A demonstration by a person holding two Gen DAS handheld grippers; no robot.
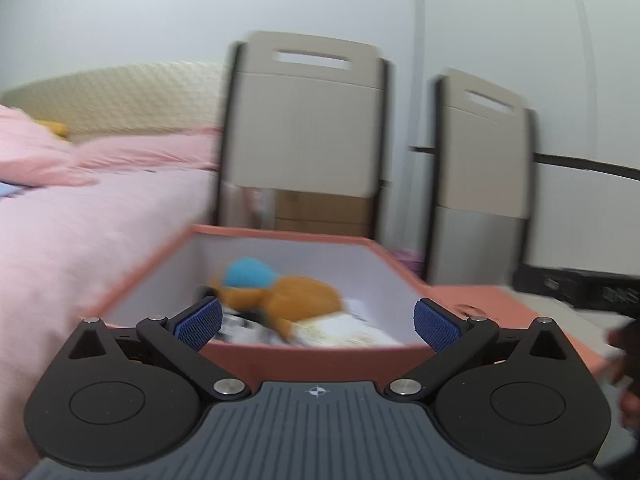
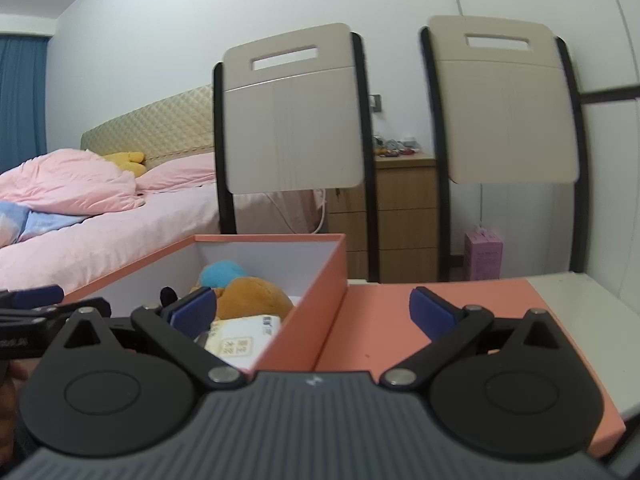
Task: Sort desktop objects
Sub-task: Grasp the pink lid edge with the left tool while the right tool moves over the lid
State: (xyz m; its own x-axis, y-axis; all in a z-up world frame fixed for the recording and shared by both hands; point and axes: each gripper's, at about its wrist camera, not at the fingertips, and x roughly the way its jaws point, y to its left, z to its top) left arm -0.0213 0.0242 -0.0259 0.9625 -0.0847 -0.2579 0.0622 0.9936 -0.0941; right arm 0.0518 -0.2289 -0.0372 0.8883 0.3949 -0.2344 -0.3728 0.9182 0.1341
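1. The bed lies left, beyond the box.
2. The box sits open on the counter, its lid flat beside it.
3. The plush lies inside on packets.
4. The left hand-held gripper gapes wide and empty over the box; the right hand-held gripper likewise, straddling the box wall.

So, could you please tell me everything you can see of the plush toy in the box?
The plush toy is soft and furry-looking, with an orange-brown body and a rounded light-blue part toward the box's far wall; a small black bit shows at its left. It lies on its side inside the open salmon-pink box, resting on white printed packets. Neither gripper touches it. Its face is not visible, and the left wrist view blurs it.
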